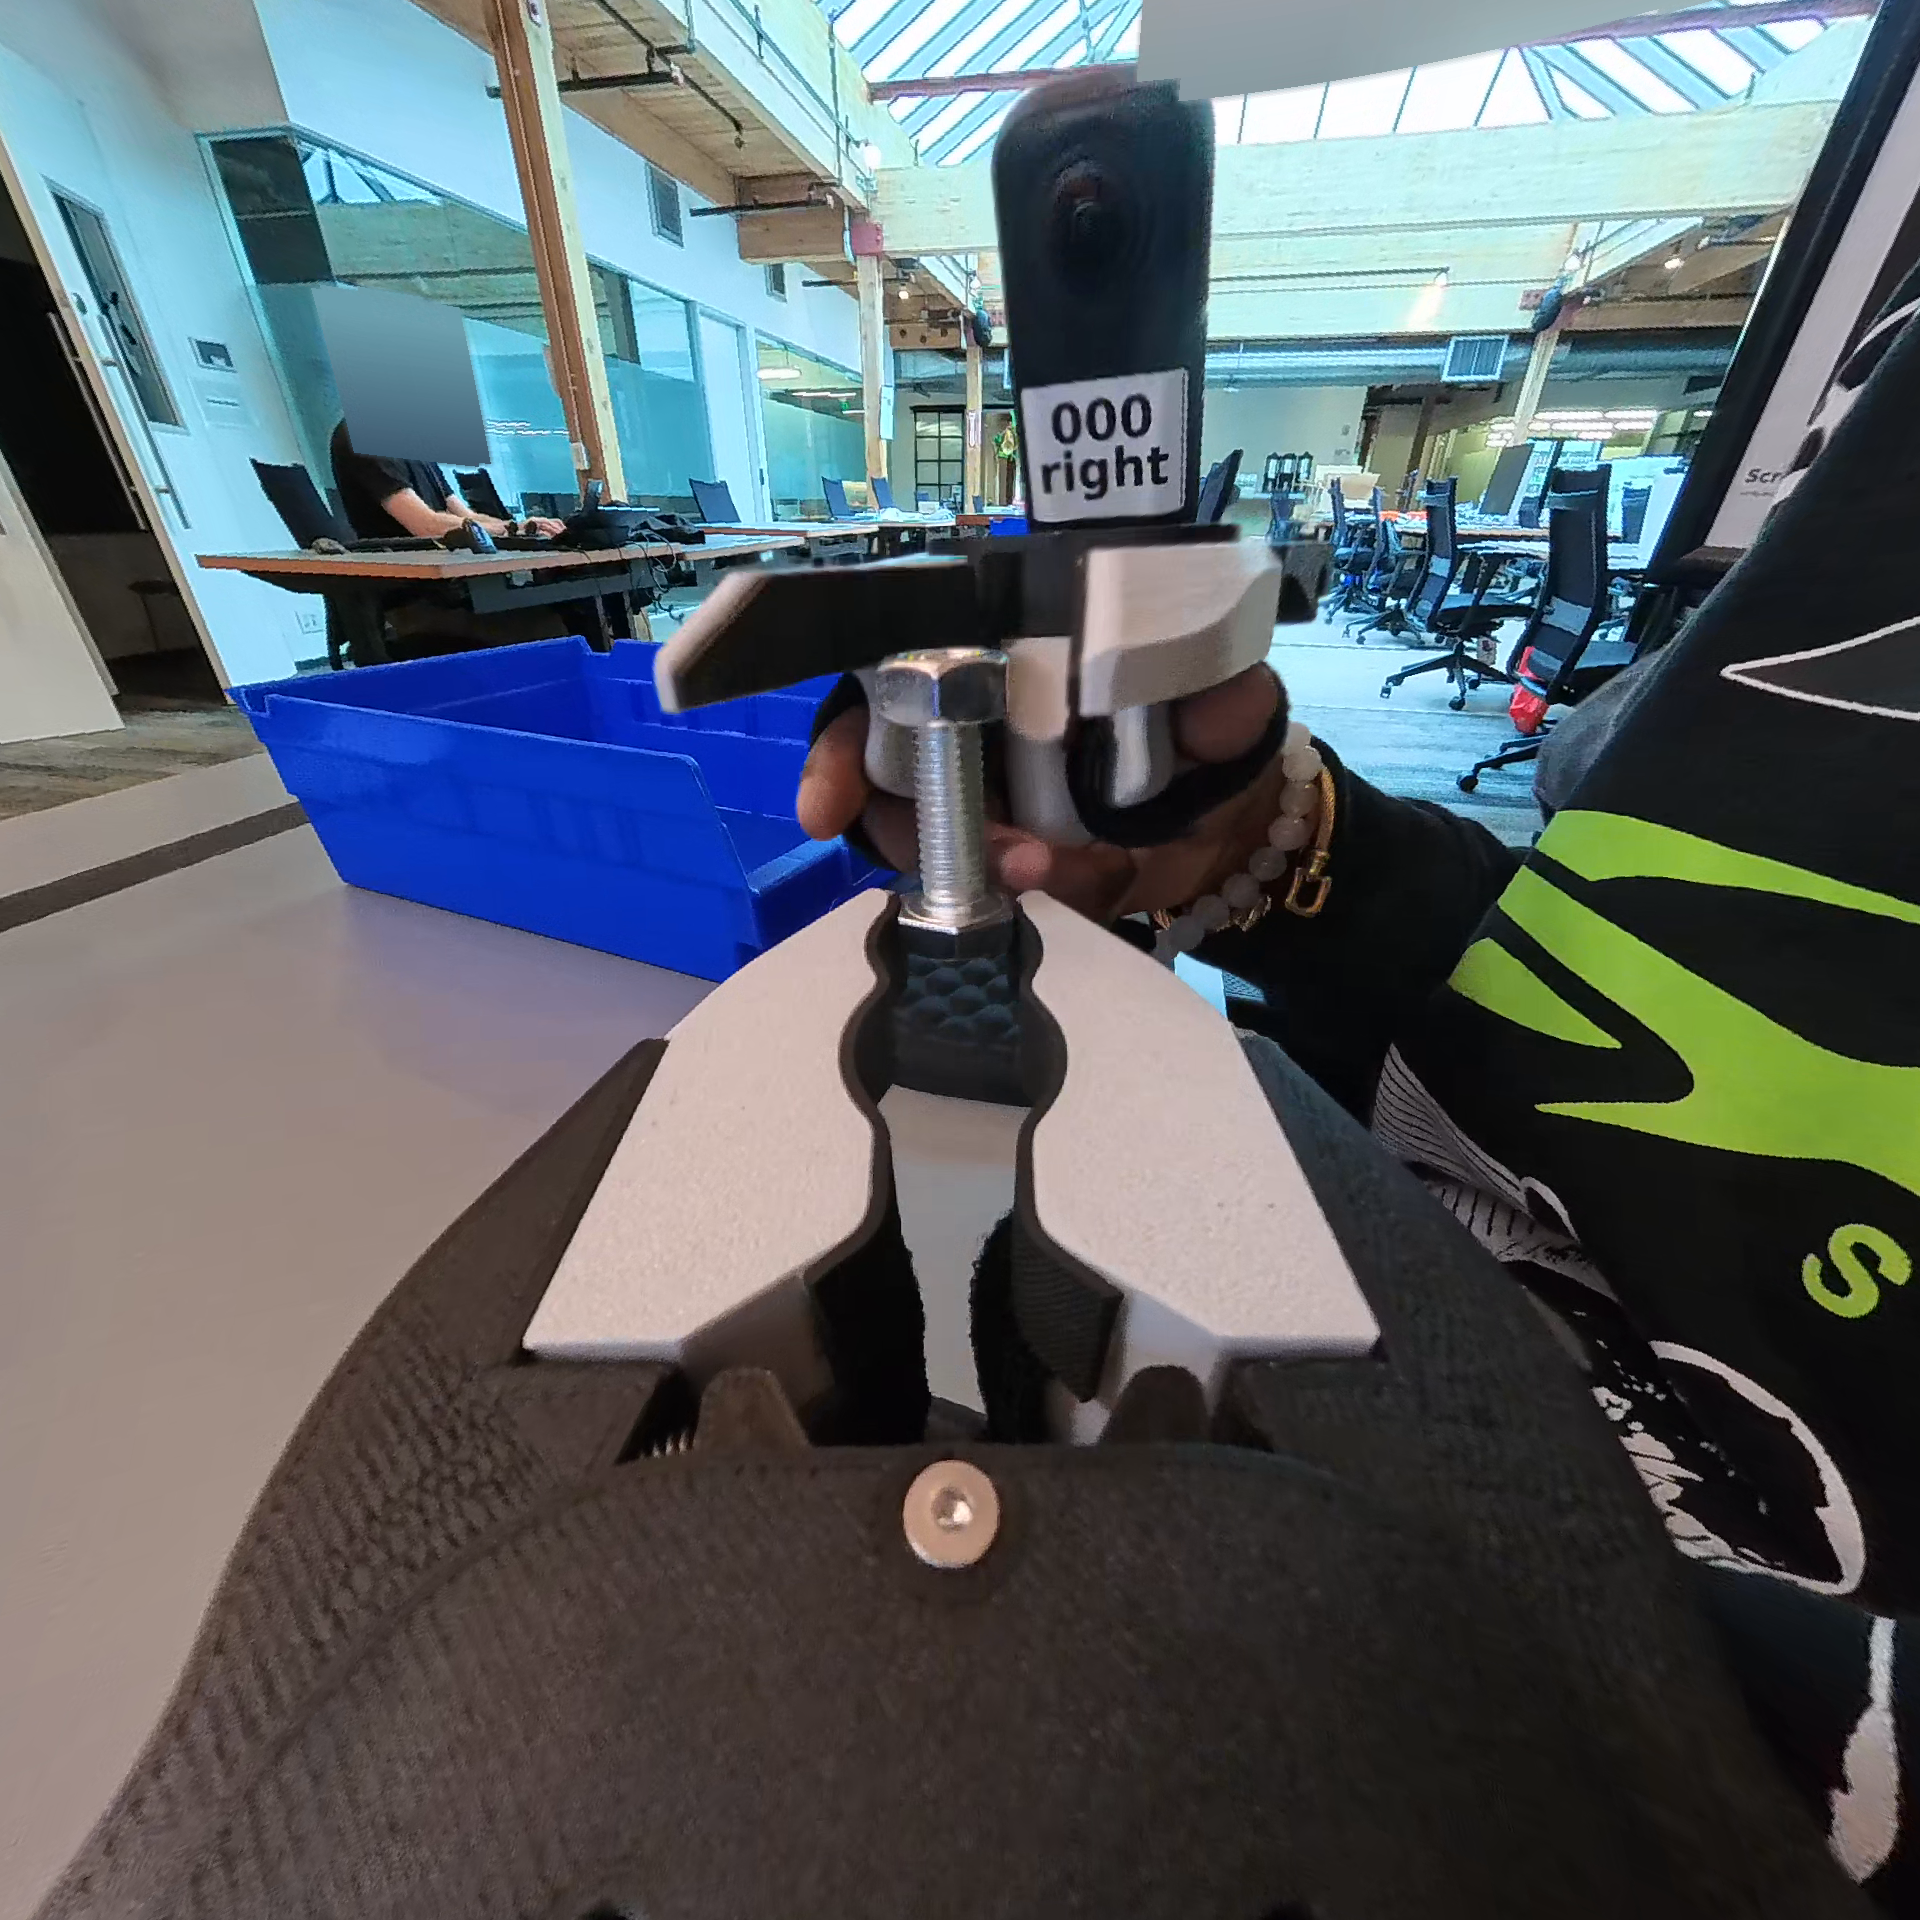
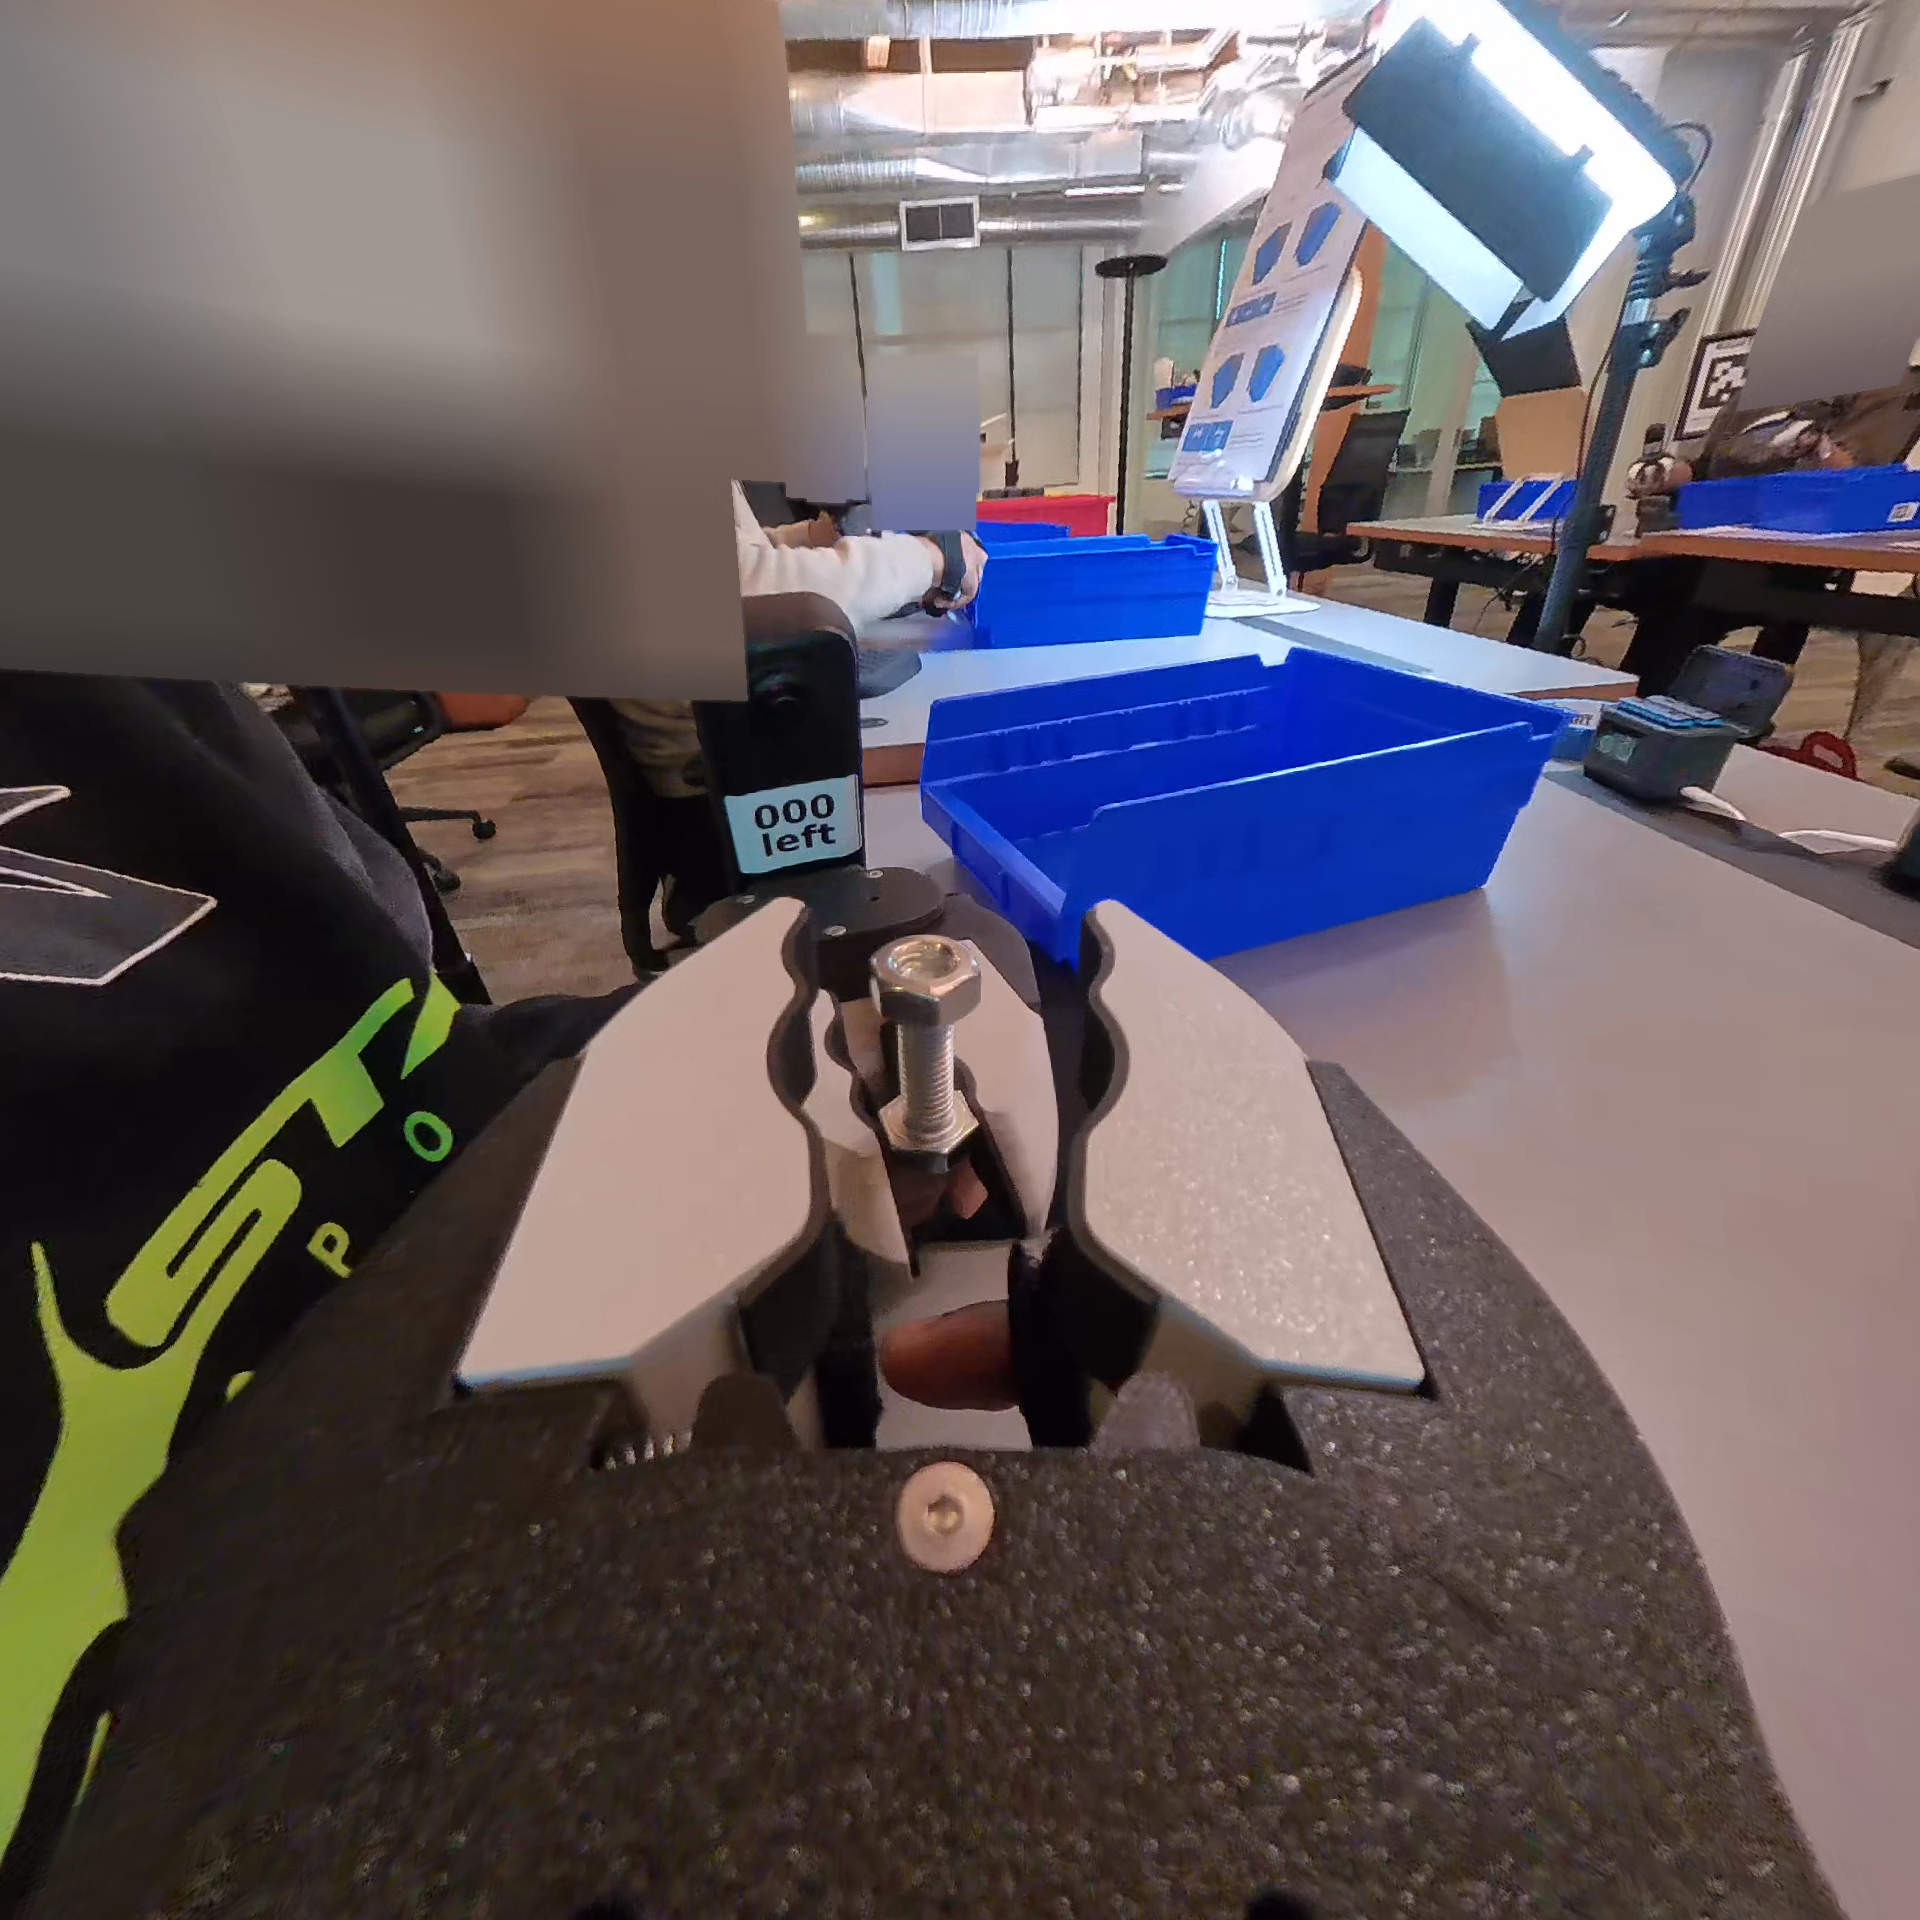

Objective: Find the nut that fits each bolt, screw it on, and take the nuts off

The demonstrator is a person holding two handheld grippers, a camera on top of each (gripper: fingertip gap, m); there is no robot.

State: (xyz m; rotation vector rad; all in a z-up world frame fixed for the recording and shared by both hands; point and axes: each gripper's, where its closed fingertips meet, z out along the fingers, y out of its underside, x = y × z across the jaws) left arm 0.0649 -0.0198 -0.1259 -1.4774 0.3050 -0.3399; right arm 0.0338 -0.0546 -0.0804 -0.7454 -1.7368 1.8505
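My left gripper (image 1: 954, 920) is shut on the hex head of a silver bolt (image 1: 948, 800) and holds it above the table, threaded end pointing away. A silver nut (image 1: 940, 681) sits on the far end of the threads. My right gripper (image 2: 948, 935) faces it and is open, its fingers (image 2: 727, 1091) standing either side of the nut (image 2: 925, 977) without pressing on it. The right wrist view also shows the bolt (image 2: 925, 1070) and its head between the left gripper's fingers (image 2: 925, 1143). The left wrist view shows the right gripper (image 1: 956, 634) spread wide around the nut.
A blue plastic bin (image 1: 499, 790) stands on the grey table (image 1: 208, 1091) just beyond the grippers; it also shows in the right wrist view (image 2: 1247, 831). A small dark device (image 2: 1662, 743) sits at the table's far right. A person's dark sleeve (image 1: 1403, 935) is close by. Some 6 centimetres of space lies between my two pairs of fingers.
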